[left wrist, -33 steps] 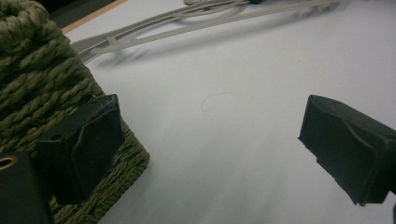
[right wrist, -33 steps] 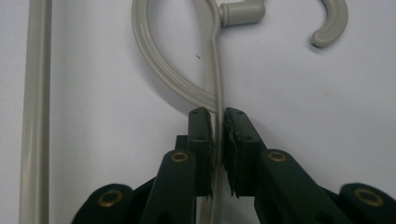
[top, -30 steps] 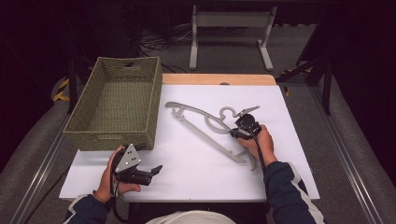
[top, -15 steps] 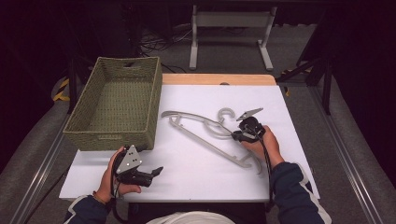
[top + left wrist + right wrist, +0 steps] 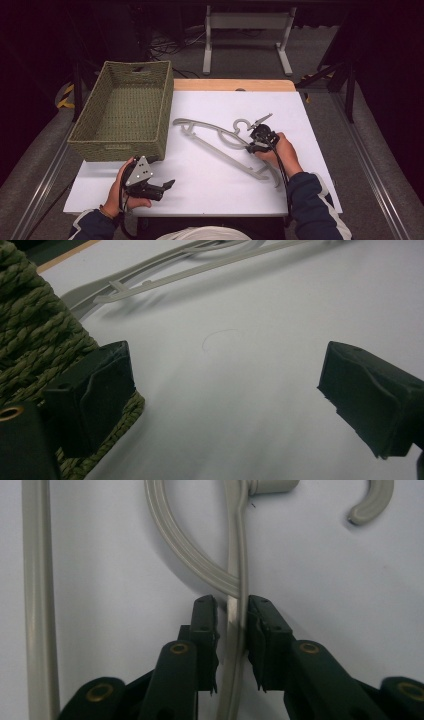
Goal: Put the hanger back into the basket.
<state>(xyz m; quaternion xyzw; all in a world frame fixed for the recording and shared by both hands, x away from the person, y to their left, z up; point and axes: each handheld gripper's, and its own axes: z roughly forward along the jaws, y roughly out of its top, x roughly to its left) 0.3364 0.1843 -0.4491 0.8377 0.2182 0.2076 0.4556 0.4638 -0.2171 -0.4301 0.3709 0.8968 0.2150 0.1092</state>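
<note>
The right gripper [image 5: 256, 134] is clamping the grey plastic hanger [image 5: 220, 145] on its upper arm, just below the hook [image 5: 241, 123]. In the right gripper view the two jaws are pressing on either side of that thin arm, and the curved brace is joining it immediately ahead of the fingertips [image 5: 206, 611].

The hanger is lying on the white table [image 5: 210, 185], right of the green woven basket [image 5: 125, 112] and apart from it. Its long axis is running diagonally, from the far-left end [image 5: 181, 123] near the basket's right wall to the near-right end [image 5: 272, 175] beside the person's right hand [image 5: 277, 152]. The grip is sitting close to the middle of that length, so the load is judged to be roughly balanced.

The left gripper [image 5: 162, 187] is resting at the near-left edge of the table, jaws wide apart and holding nothing. In the left gripper view the basket corner [image 5: 35, 340] is sitting just beside the left jaw and the hanger is lying well ahead.

Judgement: the basket lies to the left of the clamped hanger, so a transfer would be a leftward carry by the right arm. The hanger's far-left end is leading and is closest to the basket wall; it may catch there unless lifted clear.
</note>
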